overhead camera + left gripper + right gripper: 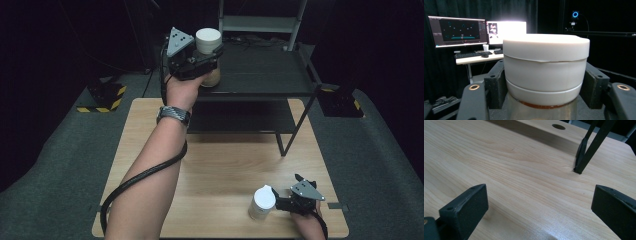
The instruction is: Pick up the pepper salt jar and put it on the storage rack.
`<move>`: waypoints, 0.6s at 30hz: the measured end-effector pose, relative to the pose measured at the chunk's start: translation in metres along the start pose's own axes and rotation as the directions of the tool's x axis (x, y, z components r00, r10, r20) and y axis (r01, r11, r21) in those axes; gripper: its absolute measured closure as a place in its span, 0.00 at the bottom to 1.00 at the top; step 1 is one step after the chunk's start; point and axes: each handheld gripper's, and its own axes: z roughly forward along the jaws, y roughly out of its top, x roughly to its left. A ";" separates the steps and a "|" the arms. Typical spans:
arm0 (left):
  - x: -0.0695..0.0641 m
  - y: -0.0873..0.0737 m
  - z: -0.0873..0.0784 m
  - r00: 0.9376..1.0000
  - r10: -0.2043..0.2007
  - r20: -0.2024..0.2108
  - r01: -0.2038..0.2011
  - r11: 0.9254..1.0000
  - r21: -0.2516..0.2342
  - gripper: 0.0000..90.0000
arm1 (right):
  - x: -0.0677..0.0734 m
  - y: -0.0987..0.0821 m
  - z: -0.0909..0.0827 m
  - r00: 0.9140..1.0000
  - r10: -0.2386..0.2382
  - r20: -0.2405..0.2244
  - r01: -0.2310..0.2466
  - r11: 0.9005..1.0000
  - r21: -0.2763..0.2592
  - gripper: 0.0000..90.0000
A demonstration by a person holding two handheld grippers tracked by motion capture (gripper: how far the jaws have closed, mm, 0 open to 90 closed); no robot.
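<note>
My left gripper is raised over the left end of the black shelf's top tier and is shut on a jar. In the left gripper view the jar has a wide white lid and a clear body with brownish contents, and both pads press its sides. Near the table's front right corner, my right gripper stands open. A white bottle stands upright just left of it. In the right gripper view the right gripper has only bare wood between its jaws.
The black two-tier shelf stands on the far half of the wooden table; its front leg is planted ahead of my right gripper. A round hole is cut in the tabletop. Monitors on a desk lie beyond the jar.
</note>
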 end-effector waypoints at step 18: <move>0.006 0.001 -0.002 1.000 0.006 0.019 -0.006 1.000 0.024 0.34 | 0.000 -0.001 -0.001 1.000 0.005 0.002 -0.005 1.000 -0.004 0.00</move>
